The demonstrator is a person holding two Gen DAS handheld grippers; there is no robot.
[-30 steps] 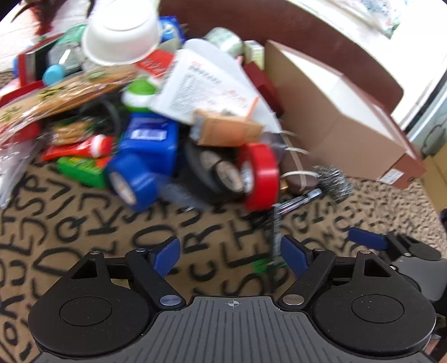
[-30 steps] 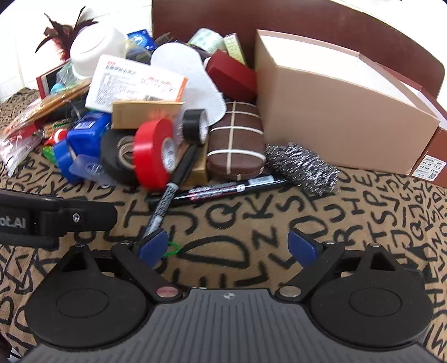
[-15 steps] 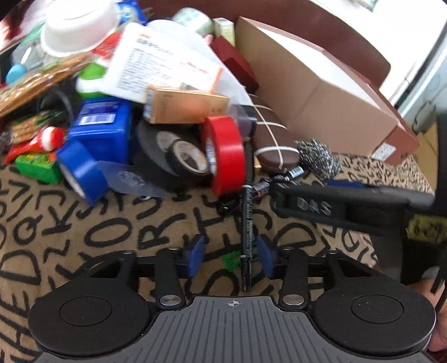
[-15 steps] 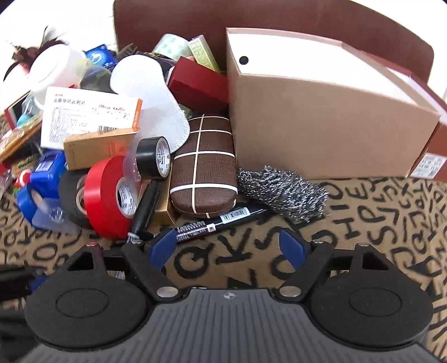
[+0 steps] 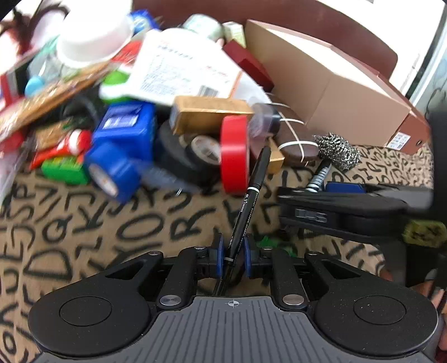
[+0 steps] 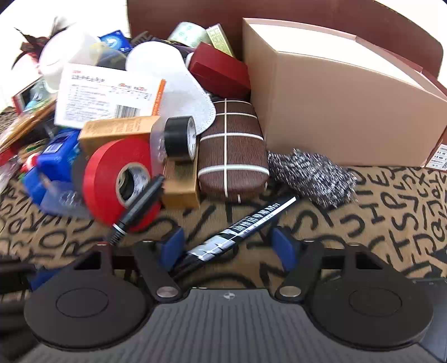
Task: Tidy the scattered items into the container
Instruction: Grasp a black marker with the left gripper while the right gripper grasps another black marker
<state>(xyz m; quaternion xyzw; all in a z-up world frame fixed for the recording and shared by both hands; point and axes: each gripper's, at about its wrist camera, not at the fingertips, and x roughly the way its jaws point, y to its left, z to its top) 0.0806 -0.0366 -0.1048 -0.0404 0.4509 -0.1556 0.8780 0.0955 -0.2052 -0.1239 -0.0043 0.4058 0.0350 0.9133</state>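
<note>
My left gripper is shut on a black pen, which points up and away toward the pile. The same pen shows in the right wrist view, lifted in front of the red tape roll. My right gripper is open, its jaws on either side of a black marker with white lettering that lies on the letter-patterned cloth. The tan cardboard box stands behind at the right, and also shows in the left wrist view.
A pile holds a brown checked case, a steel scourer, black tape, a gold box, blue tape and a blue box, a white bowl and a paper packet. A brown chair back stands behind.
My left gripper closed on the black pen and lifted it off the cloth. My right gripper moved forward and down until its open jaws straddle the marker.
</note>
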